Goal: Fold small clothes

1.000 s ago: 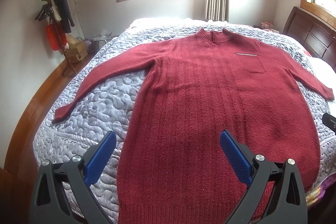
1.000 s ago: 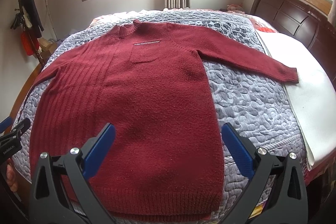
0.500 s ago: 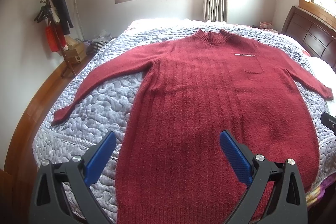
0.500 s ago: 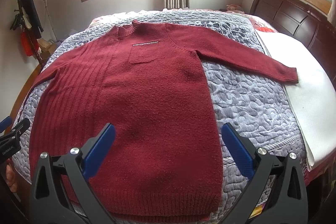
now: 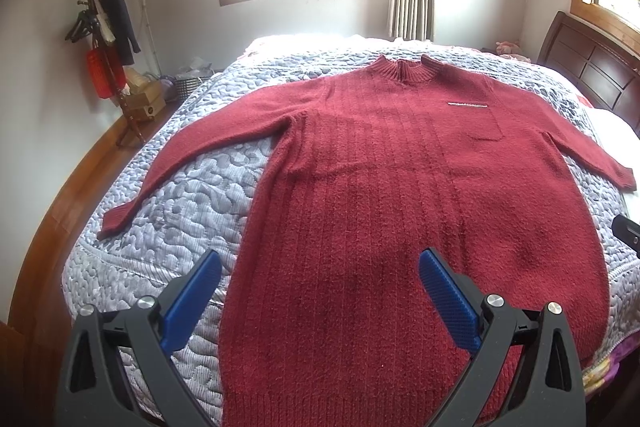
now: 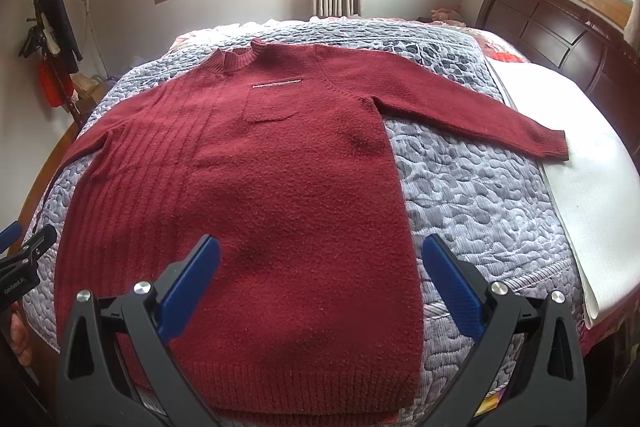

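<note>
The dark red knit sweater (image 5: 400,211) lay flat, sleeves spread, filling the frame's centre for folding, while the left gripper (image 5: 320,287) and right gripper (image 6: 320,275) hovered released, empty.

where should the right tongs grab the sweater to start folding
Probably the cuff of the sleeve on that side. The sweater lies flat on the quilt, sleeve spread outward, so come from the outer side with the open right tongs and pinch the cuff's edge.

Both views have crept slightly forward over the red sweater (image 5: 400,207).
</note>
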Tool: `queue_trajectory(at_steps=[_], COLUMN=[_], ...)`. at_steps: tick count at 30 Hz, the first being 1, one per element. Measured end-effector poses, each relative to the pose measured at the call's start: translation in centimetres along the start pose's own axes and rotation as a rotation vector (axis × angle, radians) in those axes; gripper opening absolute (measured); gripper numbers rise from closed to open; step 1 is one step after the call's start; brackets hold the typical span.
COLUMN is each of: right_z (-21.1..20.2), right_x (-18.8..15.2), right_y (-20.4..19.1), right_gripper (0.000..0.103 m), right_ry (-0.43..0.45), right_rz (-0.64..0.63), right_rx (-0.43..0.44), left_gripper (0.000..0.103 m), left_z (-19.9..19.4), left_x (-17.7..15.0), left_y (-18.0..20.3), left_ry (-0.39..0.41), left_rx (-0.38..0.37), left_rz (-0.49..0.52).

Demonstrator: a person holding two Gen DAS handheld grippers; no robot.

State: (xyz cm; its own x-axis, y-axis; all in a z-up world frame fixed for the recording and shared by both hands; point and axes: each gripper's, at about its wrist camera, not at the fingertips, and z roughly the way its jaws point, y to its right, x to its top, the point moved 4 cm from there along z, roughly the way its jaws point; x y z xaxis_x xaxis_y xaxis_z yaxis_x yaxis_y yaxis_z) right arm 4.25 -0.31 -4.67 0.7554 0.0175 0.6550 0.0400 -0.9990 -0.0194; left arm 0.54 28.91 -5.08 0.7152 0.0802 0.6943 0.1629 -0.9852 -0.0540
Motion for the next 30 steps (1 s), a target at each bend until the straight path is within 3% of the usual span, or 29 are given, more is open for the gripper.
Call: queue_trajectory(at_steps=[23, 27, 30], right_z=[1.2, 2.8, 4.2], right_x=[0.5, 2.3, 4.4], right_y=[0.9, 4.0, 8.2], right_gripper=[0.1, 0.1, 0.1], right_ry=[-0.008, -0.023, -0.033], right_rz=[0.002, 0.045, 0.079], right_rx=[0.0, 0.016, -0.034], left_gripper=[0.099, 0.099, 0.099], left_z=[1.3, 2.5, 3.4], left_x=[0.4, 2.0, 4.0], left_y=[1.2, 3.2, 5.9], left_ry=[-0.016, -0.022, -0.011], left_rx=[0.0, -0.005, -0.026], left_rz=[0.007, 0.014, 0.022])
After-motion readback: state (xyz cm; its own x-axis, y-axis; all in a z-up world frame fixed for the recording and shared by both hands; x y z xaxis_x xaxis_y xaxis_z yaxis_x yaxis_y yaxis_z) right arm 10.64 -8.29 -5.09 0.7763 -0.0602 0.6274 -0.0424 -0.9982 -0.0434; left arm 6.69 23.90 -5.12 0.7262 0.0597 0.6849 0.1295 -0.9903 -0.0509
